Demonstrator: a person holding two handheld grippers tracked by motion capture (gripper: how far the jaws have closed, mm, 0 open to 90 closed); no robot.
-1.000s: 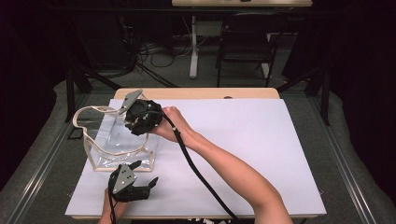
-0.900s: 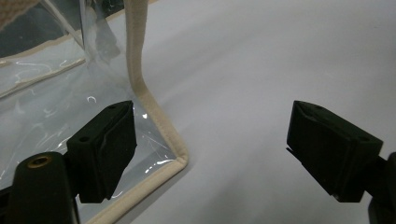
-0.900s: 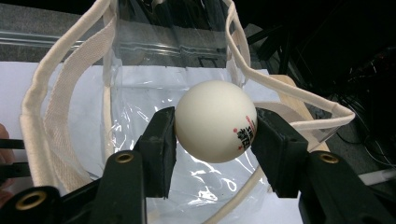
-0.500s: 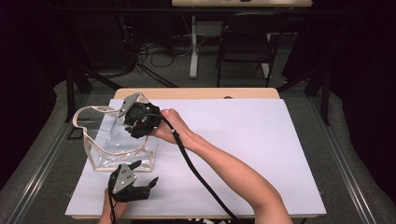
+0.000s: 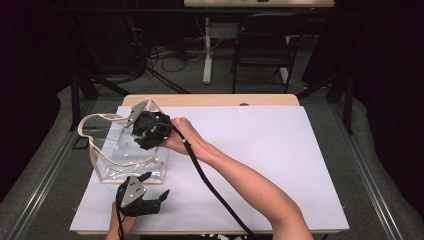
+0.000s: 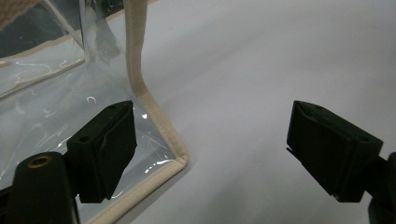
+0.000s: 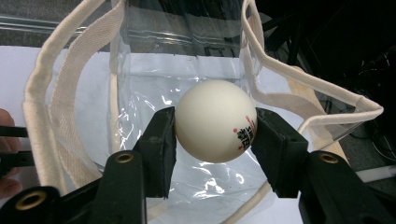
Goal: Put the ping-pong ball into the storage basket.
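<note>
A clear plastic tote bag (image 5: 125,152) with cream fabric trim and handles stands open on the white table sheet (image 5: 260,150) at the left. My right gripper (image 5: 145,131) hovers over the bag's mouth, shut on a white ping-pong ball (image 7: 215,120) with red and black print; the bag's open mouth (image 7: 187,70) lies just below it. My left gripper (image 5: 147,192) rests near the table's front edge, open and empty, its jaws set either side of the bag's near bottom corner (image 6: 180,156).
Beyond the table's far wooden edge (image 5: 210,100) stand a chair (image 5: 262,50), a desk leg and floor cables. The right half of the white sheet holds nothing but the person's right forearm (image 5: 250,185) and the gripper cable (image 5: 210,185).
The right gripper with the ball has shifted slightly toward the bag's opening. The left gripper has stayed in place.
</note>
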